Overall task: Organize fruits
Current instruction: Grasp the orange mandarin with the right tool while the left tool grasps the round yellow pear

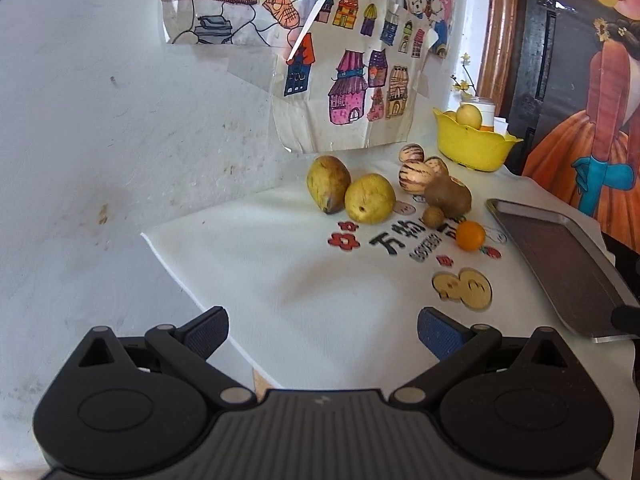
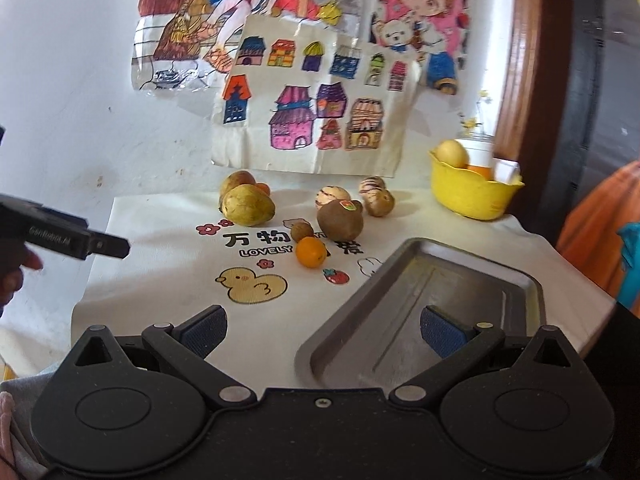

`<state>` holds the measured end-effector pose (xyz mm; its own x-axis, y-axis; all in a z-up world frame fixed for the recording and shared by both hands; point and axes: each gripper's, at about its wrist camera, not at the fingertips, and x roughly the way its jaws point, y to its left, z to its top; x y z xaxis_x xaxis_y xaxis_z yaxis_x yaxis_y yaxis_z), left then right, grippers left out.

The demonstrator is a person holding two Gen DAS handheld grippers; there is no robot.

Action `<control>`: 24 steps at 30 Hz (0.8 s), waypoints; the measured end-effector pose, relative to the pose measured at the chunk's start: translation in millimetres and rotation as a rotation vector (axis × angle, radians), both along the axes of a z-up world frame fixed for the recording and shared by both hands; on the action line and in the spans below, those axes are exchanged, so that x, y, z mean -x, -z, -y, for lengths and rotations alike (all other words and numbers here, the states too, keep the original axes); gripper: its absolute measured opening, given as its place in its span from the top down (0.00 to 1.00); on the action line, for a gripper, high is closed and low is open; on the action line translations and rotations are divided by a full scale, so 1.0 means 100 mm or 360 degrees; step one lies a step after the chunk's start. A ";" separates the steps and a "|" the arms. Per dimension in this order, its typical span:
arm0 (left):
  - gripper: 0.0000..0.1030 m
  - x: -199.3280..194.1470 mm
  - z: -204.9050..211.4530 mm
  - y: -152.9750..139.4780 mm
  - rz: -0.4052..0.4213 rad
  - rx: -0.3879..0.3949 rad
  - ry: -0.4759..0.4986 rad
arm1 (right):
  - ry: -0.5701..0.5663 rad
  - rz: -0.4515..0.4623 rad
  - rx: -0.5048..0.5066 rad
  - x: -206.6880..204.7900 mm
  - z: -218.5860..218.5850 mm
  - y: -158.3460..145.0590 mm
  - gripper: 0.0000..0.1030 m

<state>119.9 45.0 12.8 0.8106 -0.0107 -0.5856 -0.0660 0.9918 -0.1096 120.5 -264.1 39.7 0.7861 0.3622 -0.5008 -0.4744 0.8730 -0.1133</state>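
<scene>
left gripper point(image 1: 322, 330) – jaws wide, empty | right gripper point(image 2: 322, 330) – jaws wide, empty, over metal tray point(image 2: 532, 280) | small orange point(image 2: 311, 252) beside kiwi point(image 2: 341, 220) on cloth point(image 2: 168, 280)

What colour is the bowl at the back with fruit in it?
Bright yellow. The bowl shows best in the left wrist view.
</scene>
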 end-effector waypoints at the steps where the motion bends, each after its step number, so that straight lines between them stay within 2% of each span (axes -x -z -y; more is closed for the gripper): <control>1: 0.00 -0.06 -0.01 -0.01 -0.0003 0.0011 0.0005 | -0.0022 -0.0007 0.0010 -0.06 -0.01 -0.01 0.00; 12: 0.00 -0.77 0.03 -0.09 -0.0056 0.0108 0.0064 | -0.0260 -0.0121 0.0100 -0.74 -0.24 -0.08 0.00; 19: 0.00 -1.24 0.12 -0.04 -0.0095 0.0147 0.0019 | -0.0247 -0.0152 0.0117 -1.08 -0.41 0.06 0.01; 24: 0.01 -1.48 0.14 0.04 -0.0136 0.0244 -0.0024 | -0.0291 -0.0197 0.0127 -1.24 -0.56 0.21 0.02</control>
<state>267.5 30.6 9.3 0.7588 -0.0934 -0.6446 -0.0961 0.9628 -0.2527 244.4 -208.2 18.8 0.6417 0.4482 -0.6223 -0.6385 0.7618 -0.1097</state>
